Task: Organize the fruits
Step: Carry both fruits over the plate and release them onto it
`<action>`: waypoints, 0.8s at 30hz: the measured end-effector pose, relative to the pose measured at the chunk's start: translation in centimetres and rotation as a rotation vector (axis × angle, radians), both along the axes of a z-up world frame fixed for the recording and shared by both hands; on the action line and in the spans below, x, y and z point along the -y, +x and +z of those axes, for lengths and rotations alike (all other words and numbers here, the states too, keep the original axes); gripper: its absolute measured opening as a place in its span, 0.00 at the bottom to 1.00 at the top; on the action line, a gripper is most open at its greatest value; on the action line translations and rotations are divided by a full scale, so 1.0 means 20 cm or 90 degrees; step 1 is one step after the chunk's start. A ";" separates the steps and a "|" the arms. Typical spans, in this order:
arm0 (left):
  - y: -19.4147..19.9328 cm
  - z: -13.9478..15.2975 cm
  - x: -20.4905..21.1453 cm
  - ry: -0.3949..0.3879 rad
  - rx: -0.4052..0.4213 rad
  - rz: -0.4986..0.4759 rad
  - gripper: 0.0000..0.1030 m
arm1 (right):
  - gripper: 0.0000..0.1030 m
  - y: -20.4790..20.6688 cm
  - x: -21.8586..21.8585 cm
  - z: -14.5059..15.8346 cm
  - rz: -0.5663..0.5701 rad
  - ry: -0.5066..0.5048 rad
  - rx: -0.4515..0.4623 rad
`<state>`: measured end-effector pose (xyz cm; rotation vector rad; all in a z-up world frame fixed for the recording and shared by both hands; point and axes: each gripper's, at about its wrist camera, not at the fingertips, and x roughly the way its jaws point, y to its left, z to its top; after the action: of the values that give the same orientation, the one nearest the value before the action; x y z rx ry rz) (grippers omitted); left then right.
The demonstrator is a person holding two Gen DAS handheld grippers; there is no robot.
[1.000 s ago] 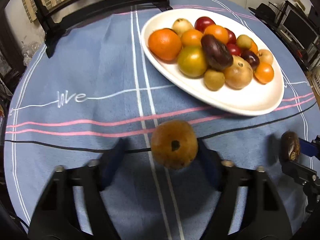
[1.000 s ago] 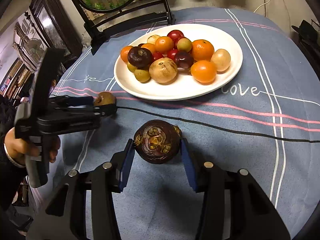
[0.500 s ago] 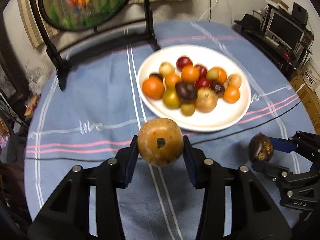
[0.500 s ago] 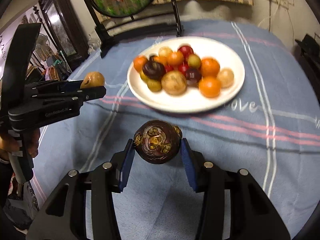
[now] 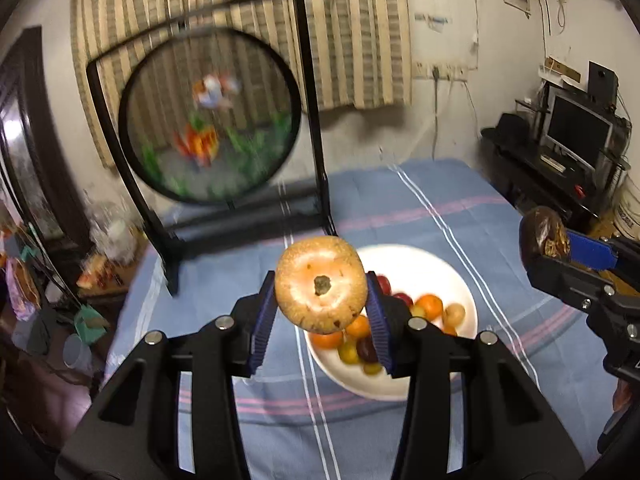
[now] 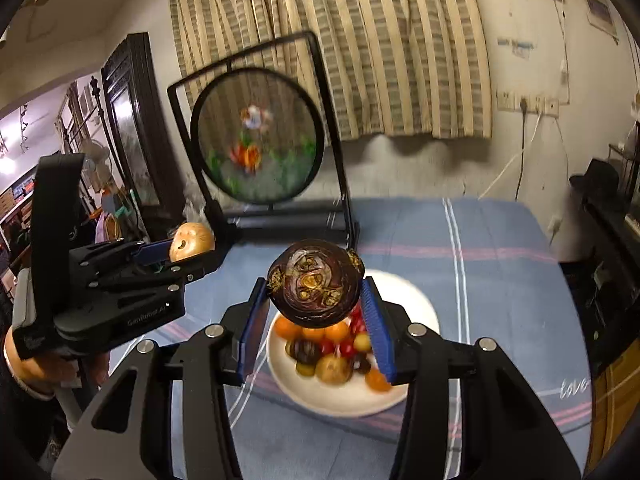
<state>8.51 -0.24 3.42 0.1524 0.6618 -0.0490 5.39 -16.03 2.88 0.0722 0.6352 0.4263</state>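
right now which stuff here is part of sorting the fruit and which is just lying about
Part of the job:
- tan round fruit in the left claw
- dark purple mangosteen in the right claw
- white plate of mixed fruit on the blue tablecloth

Just lying about:
- round embroidered screen on its black stand
- striped curtain
- monitor
- black hat

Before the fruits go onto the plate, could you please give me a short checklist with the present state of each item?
1. Left gripper shut on the tan fruit: ok.
2. Right gripper shut on the dark fruit: ok.
3. Both fruits held above the cloth: ok.
4. Plate in view ahead of both grippers: ok.
5. Bare room on the plate: ok, its right part.
6. Grippers apart from each other: ok.
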 end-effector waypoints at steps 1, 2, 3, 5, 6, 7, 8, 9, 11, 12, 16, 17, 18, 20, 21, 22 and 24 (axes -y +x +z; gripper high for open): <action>0.01 0.01 0.01 0.002 0.003 -0.002 0.42 | 0.46 0.01 -0.01 0.01 -0.001 -0.008 0.007; 0.01 0.02 0.03 0.001 0.002 -0.007 0.42 | 0.46 0.02 -0.01 0.01 0.000 -0.011 0.008; 0.02 0.01 0.04 0.002 0.000 -0.010 0.42 | 0.46 0.02 -0.01 0.00 0.000 -0.011 0.006; 0.04 -0.01 0.06 0.006 -0.008 -0.015 0.42 | 0.46 0.05 -0.01 -0.03 0.000 -0.009 -0.003; 0.05 -0.03 0.06 0.006 -0.014 -0.016 0.42 | 0.46 0.06 -0.01 -0.05 -0.001 -0.010 -0.009; 0.07 -0.05 0.06 0.006 -0.021 -0.016 0.42 | 0.46 0.06 -0.01 -0.07 -0.001 -0.013 -0.014; 0.09 -0.08 0.07 0.007 -0.030 -0.015 0.42 | 0.46 0.07 -0.01 -0.09 -0.002 -0.014 -0.023; 0.12 -0.11 0.07 0.008 -0.037 -0.015 0.42 | 0.46 0.08 0.00 -0.11 -0.003 -0.015 -0.029; 0.17 -0.17 0.07 0.005 -0.056 -0.015 0.42 | 0.46 0.12 0.00 -0.16 -0.010 -0.019 -0.042; 0.20 -0.20 0.07 0.003 -0.068 -0.016 0.42 | 0.46 0.15 0.00 -0.18 -0.012 -0.022 -0.049; 0.33 -0.35 0.06 -0.002 -0.113 -0.007 0.42 | 0.46 0.25 -0.01 -0.30 -0.020 -0.039 -0.081; 0.37 -0.39 0.06 -0.006 -0.128 -0.003 0.42 | 0.46 0.28 -0.02 -0.33 -0.022 -0.044 -0.089; 0.40 -0.43 0.05 -0.010 -0.139 -0.002 0.42 | 0.46 0.29 -0.02 -0.36 -0.021 -0.047 -0.097; 0.45 -0.50 0.05 -0.007 -0.157 0.002 0.42 | 0.46 0.35 -0.02 -0.44 -0.022 -0.058 -0.118; 0.49 -0.54 0.05 -0.007 -0.169 -0.003 0.42 | 0.46 0.37 -0.02 -0.47 -0.021 -0.061 -0.124; 0.51 -0.56 0.06 -0.008 -0.177 -0.005 0.42 | 0.46 0.39 -0.03 -0.50 -0.022 -0.065 -0.130; 0.55 -0.61 0.07 -0.004 -0.186 -0.009 0.42 | 0.46 0.46 -0.04 -0.57 -0.019 -0.071 -0.147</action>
<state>19.47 -1.62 -8.86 0.1451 0.9523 -0.0885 14.50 -15.24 -8.51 0.0258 0.8830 0.3551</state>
